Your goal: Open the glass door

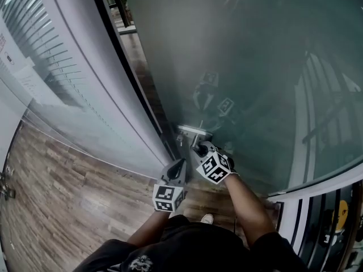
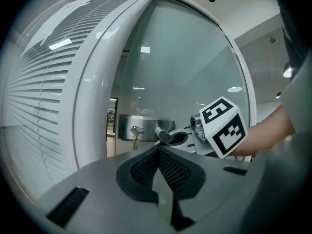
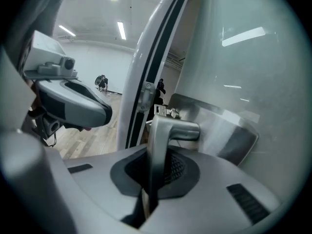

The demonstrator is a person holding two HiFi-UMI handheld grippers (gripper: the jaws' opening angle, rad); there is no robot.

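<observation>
The frosted glass door (image 1: 255,67) fills the right of the head view, with a steel lock plate (image 1: 193,131) at its edge. My right gripper (image 1: 199,149) is shut on the metal lever handle (image 3: 168,130), which stands upright between its pads. Keys (image 3: 165,112) hang in the lock just beyond the handle. My left gripper (image 1: 180,164) hovers just left of and below the right one, shut with nothing between its pads (image 2: 146,167). In the left gripper view the lock plate (image 2: 141,126), the handle (image 2: 165,135) and the right gripper's marker cube (image 2: 222,126) lie straight ahead.
A white door frame with a black seal (image 1: 122,72) runs along the door's left edge, and a strip of floor (image 1: 142,61) shows between them. Glass with blinds (image 1: 39,50) stands further left. Wood flooring (image 1: 68,203) lies below, and a shoe (image 1: 207,218) is near the door.
</observation>
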